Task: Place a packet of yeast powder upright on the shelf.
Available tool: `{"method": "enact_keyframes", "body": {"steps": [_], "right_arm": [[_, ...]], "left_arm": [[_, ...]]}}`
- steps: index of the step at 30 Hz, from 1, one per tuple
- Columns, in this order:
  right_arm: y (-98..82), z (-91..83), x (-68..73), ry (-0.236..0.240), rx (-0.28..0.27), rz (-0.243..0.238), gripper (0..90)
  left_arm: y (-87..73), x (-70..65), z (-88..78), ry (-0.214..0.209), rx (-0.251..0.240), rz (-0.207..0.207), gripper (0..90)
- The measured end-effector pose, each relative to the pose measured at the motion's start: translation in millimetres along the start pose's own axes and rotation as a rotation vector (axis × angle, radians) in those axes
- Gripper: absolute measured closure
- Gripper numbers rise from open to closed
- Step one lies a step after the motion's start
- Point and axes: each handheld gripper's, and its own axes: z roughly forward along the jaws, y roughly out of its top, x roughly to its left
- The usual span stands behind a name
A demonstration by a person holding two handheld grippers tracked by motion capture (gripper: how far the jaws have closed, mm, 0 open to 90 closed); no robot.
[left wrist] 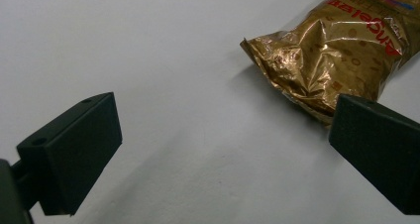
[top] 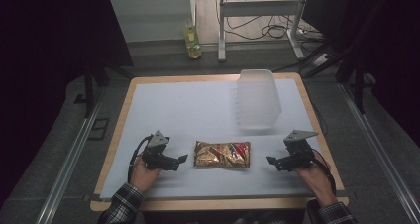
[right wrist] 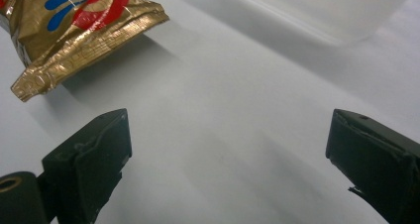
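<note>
A gold foil snack bag (top: 221,154) with red and blue print lies flat near the front middle of the white table sheet. My left gripper (top: 181,159) rests on the table just left of the bag, open, its jaws pointing at the bag's crinkled end (left wrist: 322,60). My right gripper (top: 272,160) rests to the right of the bag, open, with a clear gap to the bag's sealed edge (right wrist: 79,40). Nothing is between either pair of jaws.
A stack of translucent plastic containers (top: 256,99) stands upside down at the back right of the sheet, and its edge (right wrist: 322,11) lies ahead of the right gripper. The wooden table rim (top: 119,120) frames the sheet. A bottle (top: 192,40) stands on the floor beyond.
</note>
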Motion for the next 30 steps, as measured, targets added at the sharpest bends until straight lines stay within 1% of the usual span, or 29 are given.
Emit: {"method": "enact_keyframes", "body": {"steps": [1, 3, 4, 5, 7, 10, 12, 13, 15, 18, 22, 26, 28, 30], "right_arm": [[0.0, 0.0, 0.0, 0.0, 0.0, 0.0, 4.0], [0.6, 3.5, 2.3, -0.003, 0.009, -0.022, 3.9], [0.5, 5.0, 3.3, -0.007, 0.015, -0.029, 4.0], [0.3, 6.2, 3.7, -0.007, 0.019, -0.042, 4.0], [-0.3, 7.1, 4.0, 0.001, 0.015, -0.052, 3.9], [-1.3, 7.4, 3.8, -0.011, 0.012, -0.078, 4.1], [-1.7, 7.3, 3.4, -0.005, 0.004, -0.074, 4.1], [-1.4, 6.6, 2.9, 0.002, -0.009, -0.066, 4.1], [-1.3, 6.6, 2.5, -0.001, -0.013, -0.066, 4.0], [-1.6, 7.0, 1.9, -0.004, -0.009, -0.066, 4.0], [-2.2, 7.4, 1.1, -0.002, -0.009, -0.061, 3.9], [-1.6, 6.5, 1.7, -0.009, -0.016, -0.073, 3.9], [-1.6, 6.7, 1.8, -0.006, -0.016, -0.072, 3.9], [-1.6, 7.0, 2.1, -0.005, -0.015, -0.072, 3.9]], "left_arm": [[0.0, 0.0, 0.0, 0.0, 0.0, 0.0, 0.0], [0.1, 0.5, 1.2, -0.013, 0.006, -0.01, 0.0], [0.2, -0.1, 2.0, -0.015, 0.01, -0.004, 0.2], [0.3, -0.6, 2.5, -0.006, 0.015, 0.002, 0.2], [0.5, -1.3, 3.2, 0.013, 0.023, 0.016, 0.3], [1.2, -0.9, 2.4, 0.016, 0.019, 0.008, 0.7], [1.6, -0.5, 1.8, 0.014, 0.012, 0.008, 1.1], [1.9, -0.4, 1.7, 0.011, 0.012, 0.005, 1.2], [2.2, -0.4, 1.7, 0.012, 0.011, 0.004, 1.3], [2.9, -0.4, 1.6, 0.009, 0.013, 0.004, 1.5], [3.9, -0.5, 0.9, 0.0, 0.011, -0.009, 1.6], [5.6, -1.8, -0.4, -0.002, 0.016, 0.001, 1.7], [6.3, -2.3, -1.8, -0.026, 0.004, 0.002, 1.8], [7.5, -3.8, -2.9, -0.024, -0.001, 0.009, 2.1]]}}
